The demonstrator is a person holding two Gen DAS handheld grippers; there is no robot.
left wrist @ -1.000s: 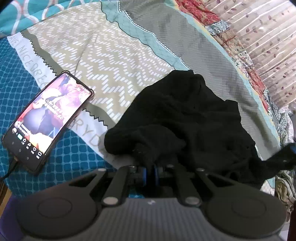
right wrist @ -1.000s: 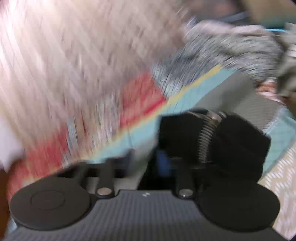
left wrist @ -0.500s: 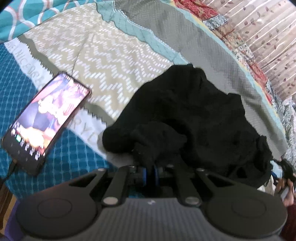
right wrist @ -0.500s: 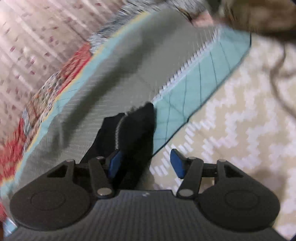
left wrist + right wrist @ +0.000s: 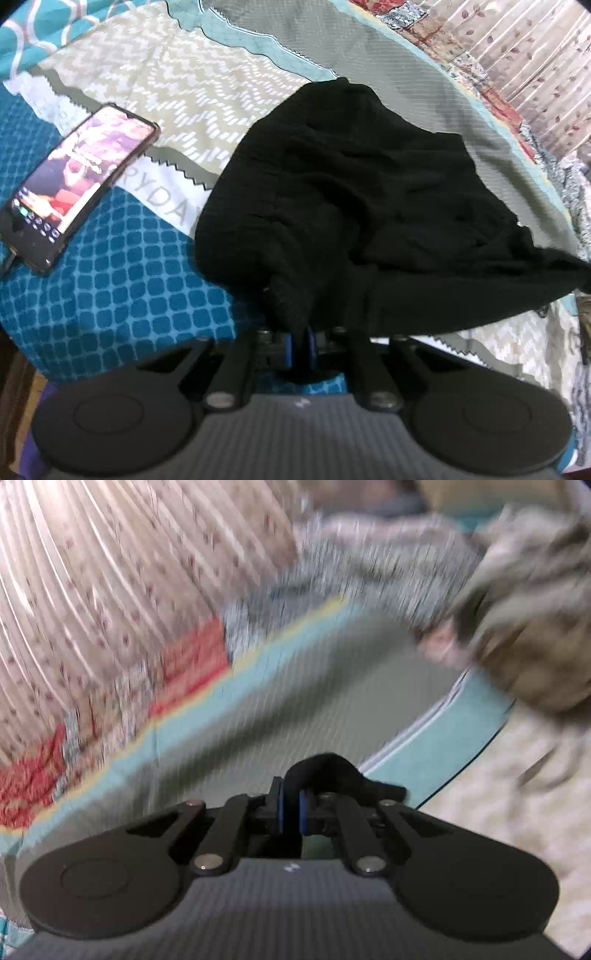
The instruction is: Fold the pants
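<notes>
The black pants point(image 5: 354, 184) lie bunched on the patterned bedspread point(image 5: 207, 85) in the left wrist view, one edge stretched out to the right. My left gripper point(image 5: 300, 345) is shut on a fold of the pants at its near edge. In the blurred right wrist view, my right gripper point(image 5: 291, 810) has its jaws closing on a small hump of the black pants point(image 5: 325, 770), which sits pinched between the blue pads. The rest of the cloth is hidden there.
A phone point(image 5: 74, 184) with a lit screen lies on the bedspread left of the pants. A striped curtain point(image 5: 92, 590) hangs beyond the bed's far edge. A pile of grey and brown cloth point(image 5: 517, 620) sits at the upper right of the right wrist view.
The right gripper's jaws went from wide apart beside the zipper edge to pinched on the black cloth, and it swung toward the curtain. The pants edge now stretches rightward in the left view.
</notes>
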